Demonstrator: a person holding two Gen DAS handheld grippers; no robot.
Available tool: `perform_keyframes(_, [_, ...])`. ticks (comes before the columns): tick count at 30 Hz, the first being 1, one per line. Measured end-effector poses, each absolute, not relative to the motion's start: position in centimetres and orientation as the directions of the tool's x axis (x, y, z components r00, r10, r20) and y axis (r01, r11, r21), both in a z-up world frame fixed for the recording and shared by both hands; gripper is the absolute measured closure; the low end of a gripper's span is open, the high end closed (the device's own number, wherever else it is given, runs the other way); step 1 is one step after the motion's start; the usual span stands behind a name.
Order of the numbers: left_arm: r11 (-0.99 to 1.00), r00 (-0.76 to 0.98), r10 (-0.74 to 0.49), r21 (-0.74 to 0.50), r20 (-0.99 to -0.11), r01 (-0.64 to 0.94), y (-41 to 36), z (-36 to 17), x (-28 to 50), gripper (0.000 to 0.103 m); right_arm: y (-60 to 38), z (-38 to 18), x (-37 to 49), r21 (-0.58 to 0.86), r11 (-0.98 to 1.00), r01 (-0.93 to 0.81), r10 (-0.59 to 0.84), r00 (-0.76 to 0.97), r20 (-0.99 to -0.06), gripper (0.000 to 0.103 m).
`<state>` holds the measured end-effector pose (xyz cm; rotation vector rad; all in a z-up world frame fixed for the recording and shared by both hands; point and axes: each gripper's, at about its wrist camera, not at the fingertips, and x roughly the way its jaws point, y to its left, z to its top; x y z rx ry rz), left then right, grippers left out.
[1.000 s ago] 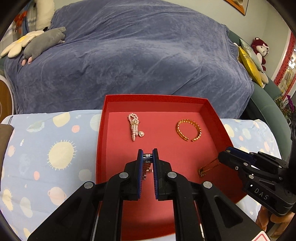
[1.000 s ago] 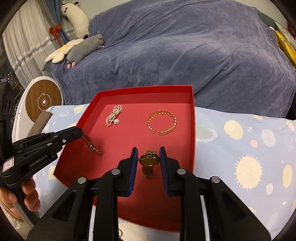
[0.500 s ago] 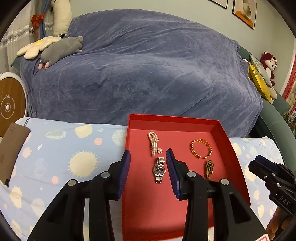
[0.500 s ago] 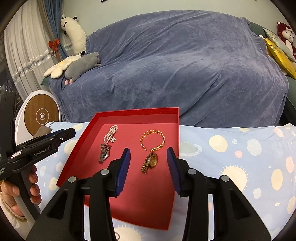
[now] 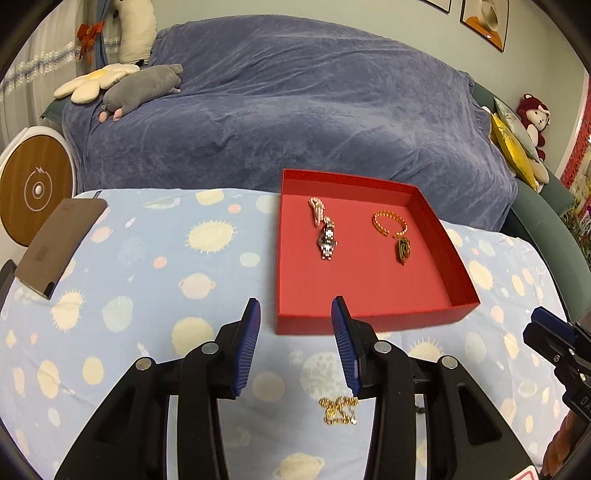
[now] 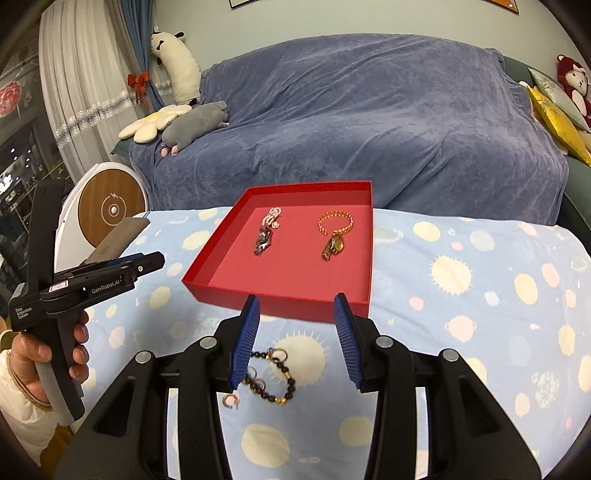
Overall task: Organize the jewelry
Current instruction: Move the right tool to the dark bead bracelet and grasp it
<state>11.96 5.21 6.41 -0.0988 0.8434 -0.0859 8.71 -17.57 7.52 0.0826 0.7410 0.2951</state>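
Sofa (image 6: pixel 369 122): wide, draped in a blue-grey throw, behind the table.
Table cover (image 5: pixel 147 266): pale blue cloth printed with suns and planets.
Plush toys: grey animal (image 5: pixel 142 86) and flower cushion (image 5: pixel 94 79) on the sofa's left end; red monkey (image 6: pixel 574 85) at the right.
Yellow cushion (image 6: pixel 557 122): leaning at the sofa's right end.
Curtains (image 6: pixel 77 85): sheer white, far left.
Wall (image 5: pixel 424 33): pale green, with framed pictures (image 5: pixel 484 18).

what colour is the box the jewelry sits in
Red: the shallow square cardboard box is red inside and out, clearest in the left wrist view.
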Motion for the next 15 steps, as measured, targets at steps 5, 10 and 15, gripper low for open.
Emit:
perform_keyframes(5, [0.992, 0.637, -0.110, -0.125, -0.763, 0.021, 5.1, 4.4, 9.2, 0.064, -17.4, 5.5, 6.1, 0.176, 0.958, -0.228, 0.286, 0.677, -0.678, 0.063])
perform_keyframes(10, [0.987, 0.617, -0.147, -0.154, -0.773, 0.042, 4.7, 3.2, 8.0, 0.064, -16.1, 3.5, 5.4, 0.148, 0.953, -0.266, 0.290, 0.644, -0.708, 0.063])
perform_keyframes(15, [0.990, 0.596, -0.140, -0.128, -0.790, 0.064, 4.0, 1.9, 7.9, 0.064, -14.3, 1.7, 5.4, 0.141, 0.929, -0.342, 0.330, 0.594, -0.734, 0.066])
